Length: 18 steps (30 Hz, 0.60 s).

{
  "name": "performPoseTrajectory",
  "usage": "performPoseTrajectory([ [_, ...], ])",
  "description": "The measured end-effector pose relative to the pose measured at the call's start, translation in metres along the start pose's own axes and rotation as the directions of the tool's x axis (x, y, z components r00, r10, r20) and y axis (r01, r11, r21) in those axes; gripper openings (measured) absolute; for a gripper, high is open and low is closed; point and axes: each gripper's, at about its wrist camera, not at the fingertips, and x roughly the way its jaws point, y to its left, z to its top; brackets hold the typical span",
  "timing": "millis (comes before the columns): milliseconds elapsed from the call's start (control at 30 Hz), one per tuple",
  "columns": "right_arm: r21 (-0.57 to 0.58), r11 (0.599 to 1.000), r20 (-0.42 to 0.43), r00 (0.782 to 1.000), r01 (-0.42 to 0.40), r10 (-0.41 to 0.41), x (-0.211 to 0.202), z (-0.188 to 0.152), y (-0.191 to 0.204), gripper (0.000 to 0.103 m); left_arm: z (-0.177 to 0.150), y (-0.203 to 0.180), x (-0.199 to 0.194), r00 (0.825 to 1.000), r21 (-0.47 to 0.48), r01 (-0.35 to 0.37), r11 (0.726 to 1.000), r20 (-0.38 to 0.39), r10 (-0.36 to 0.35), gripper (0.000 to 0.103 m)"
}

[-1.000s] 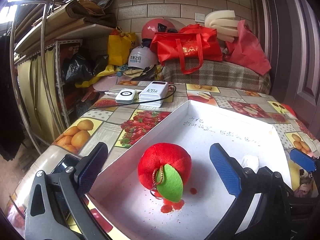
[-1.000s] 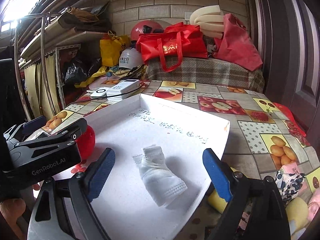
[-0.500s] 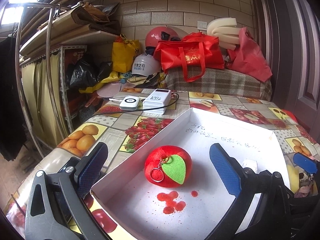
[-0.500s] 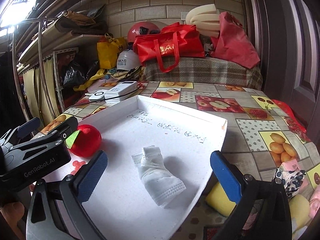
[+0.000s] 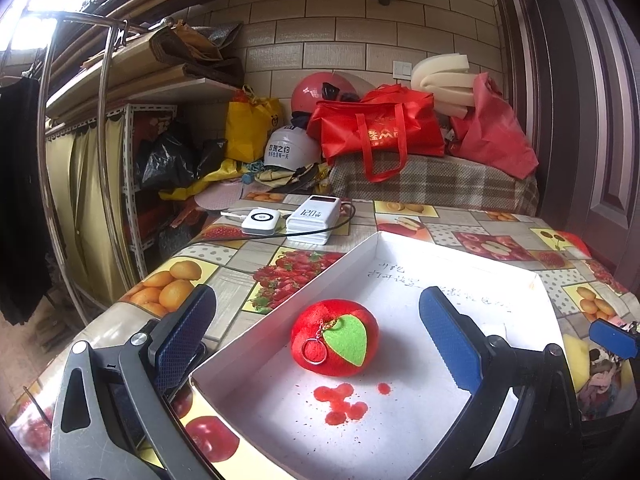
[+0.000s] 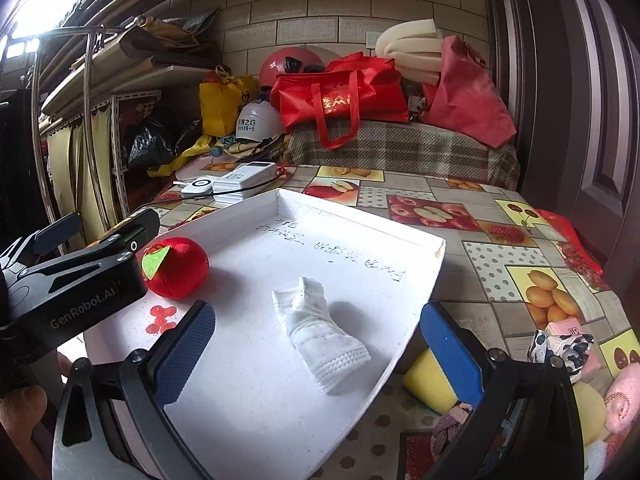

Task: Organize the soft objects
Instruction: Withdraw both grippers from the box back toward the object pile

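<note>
Here a plush apple (image 5: 335, 338) and folded mask (image 6: 320, 332) lie apart in the white tray (image 6: 360, 236).

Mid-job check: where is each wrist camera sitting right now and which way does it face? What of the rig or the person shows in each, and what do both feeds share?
Left wrist: behind the open left gripper, facing the red plush apple in the white tray; the right gripper's blue tip shows at right.
Right wrist: behind the open right gripper, facing the folded white mask; the left gripper's body and a fingertip show at left.
Shared: tray, apple, power banks, red bag.
</note>
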Motion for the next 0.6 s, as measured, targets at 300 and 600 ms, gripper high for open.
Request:
performPoseTrajectory([
  [300, -0.125, 0.992, 0.061, 0.998, 0.032, -0.025, -0.032, -0.014, 0.017, 0.103, -0.006, 0.004, -0.015, 1.0, -0.03, 0.027, 0.999, -0.007, -0.027, 0.103],
  [600, -0.026, 0.998, 0.174, 0.983, 0.055, -0.05, -0.092, -0.028, -0.048, 0.103, -0.017, -0.048, -0.038, 0.973, 0.129, 0.228, 0.965, -0.058, -0.222, 0.103],
])
